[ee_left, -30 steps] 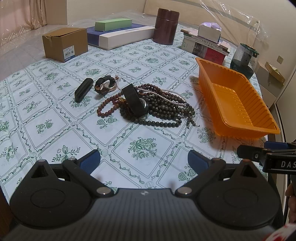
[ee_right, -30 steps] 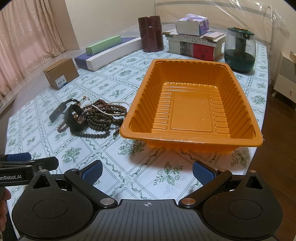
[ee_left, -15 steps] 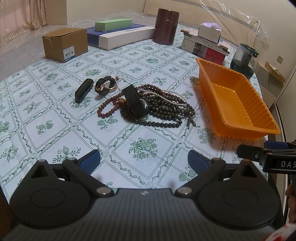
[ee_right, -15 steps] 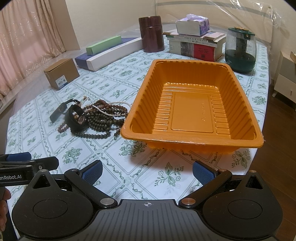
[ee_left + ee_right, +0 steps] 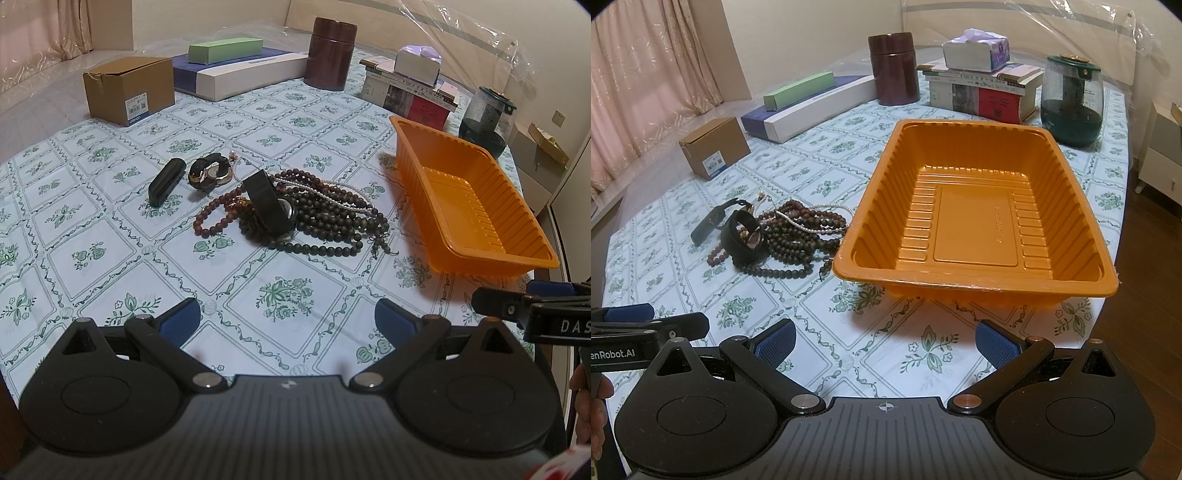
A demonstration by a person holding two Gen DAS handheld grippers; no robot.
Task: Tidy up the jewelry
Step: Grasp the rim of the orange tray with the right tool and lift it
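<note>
Both the left gripper (image 5: 288, 321) and right gripper (image 5: 885, 341) hover spread wide over a floral-clothed tabletop (image 5: 110, 236) bearing beads (image 5: 325, 218) beside an orange tray (image 5: 975, 280), with pink curtains (image 5: 646, 92) behind.

On the table (image 5: 110, 266) the heap of beads (image 5: 325, 218) lay near the middle, a watch (image 5: 275, 210) resting on top of it. At nine o'clock from the heap sat a second watch (image 5: 210, 173), with its strap (image 5: 166, 181) stretched out beyond it on the same side. The tray (image 5: 975, 221) stood just beside the heap at three o'clock. Along the far edge, at twelve o'clock, ran a carton (image 5: 127, 94), long boxes (image 5: 236, 72), a canister (image 5: 330, 53), stacked books (image 5: 982, 92) with a tissue box (image 5: 975, 51) on top, and a jar (image 5: 1071, 99)
</note>
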